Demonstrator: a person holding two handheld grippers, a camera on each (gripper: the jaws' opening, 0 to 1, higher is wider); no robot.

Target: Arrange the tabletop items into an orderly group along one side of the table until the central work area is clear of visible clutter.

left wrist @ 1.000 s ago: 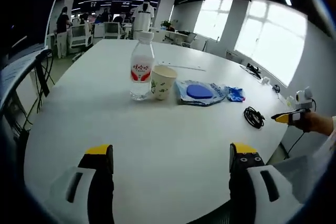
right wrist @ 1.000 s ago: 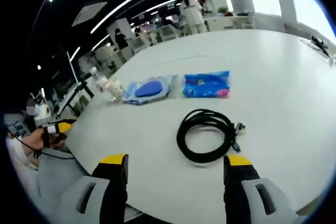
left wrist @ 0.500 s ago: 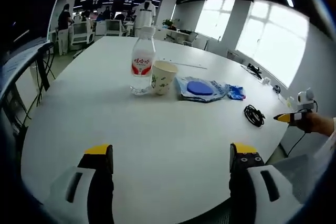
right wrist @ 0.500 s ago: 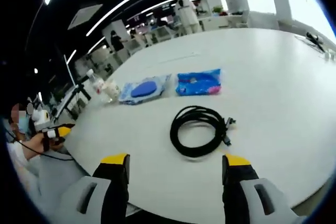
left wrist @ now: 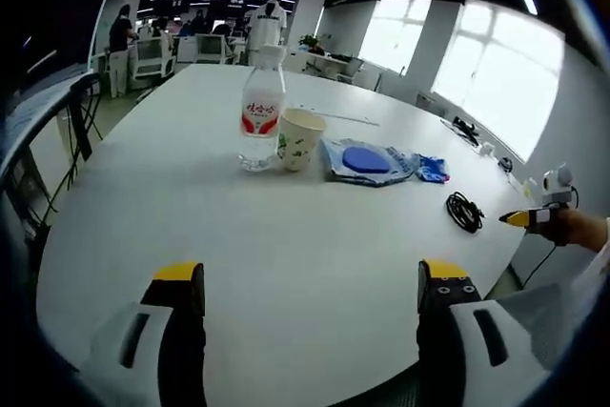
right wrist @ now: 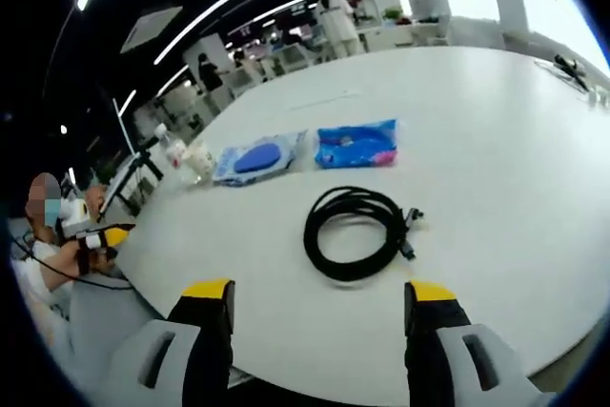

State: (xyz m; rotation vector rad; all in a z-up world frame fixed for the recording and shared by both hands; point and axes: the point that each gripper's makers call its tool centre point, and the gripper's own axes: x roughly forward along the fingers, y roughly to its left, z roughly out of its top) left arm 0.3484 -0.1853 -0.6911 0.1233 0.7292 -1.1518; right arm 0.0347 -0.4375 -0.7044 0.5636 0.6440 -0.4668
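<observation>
Five items lie on the white counter (left wrist: 172, 235): a water bottle (left wrist: 261, 107) and paper cup (left wrist: 299, 139) standing just beside each other, a clear packet with a blue disc (left wrist: 365, 161), a blue packet (right wrist: 355, 144) next to it, and a coiled black cable (right wrist: 353, 233) nearer the counter's near edge. Left hand-held gripper (left wrist: 310, 307) hangs over the near edge with jaws wide apart and nothing between them; right hand-held gripper (right wrist: 315, 326) likewise stands wide open and empty, the cable lying just ahead of its jaws. No grouping is yet evident; all items sit across the middle. Risks, as judged: the cable's loose plug end may trail and uncoil if gripped on a single loop, and a careless push toward the bottle could tip the light cup beside it. Nothing blocks the approach to the cable. Desks, chairs and people occupy the office beyond the far edge.
</observation>
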